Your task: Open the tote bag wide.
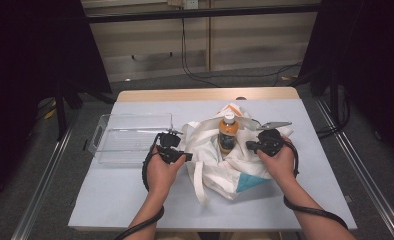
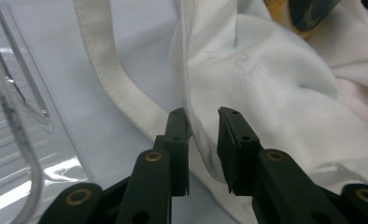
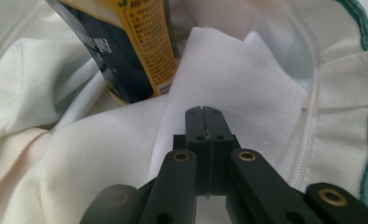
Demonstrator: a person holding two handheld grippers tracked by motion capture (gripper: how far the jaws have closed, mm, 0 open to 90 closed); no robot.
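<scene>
We see a white cloth bag [image 1: 220, 165] crumpled mid-table, with an orange drink bottle [image 1: 228, 134] standing upright inside its mouth. The bottle's label is yellow and dark blue — its small print is too fine for us to read. The left gripper [image 2: 201, 122] has its jaws partly open, straddling a fold of the bag's edge beside a white strap [image 2: 112, 70]. The right gripper [image 3: 204, 111] has its jaws pressed together on the cloth. A clear plastic tray [image 1: 130, 137] sits left of the bag.

Room: worktop [image 1: 135, 195] standing on grey floor [image 1: 85, 130].
Pale panelled wall [image 1: 150, 45] running behind; black cables [image 1: 195, 70] trailing down it; dark curtains [image 1: 30, 50] hanging either side.
</scene>
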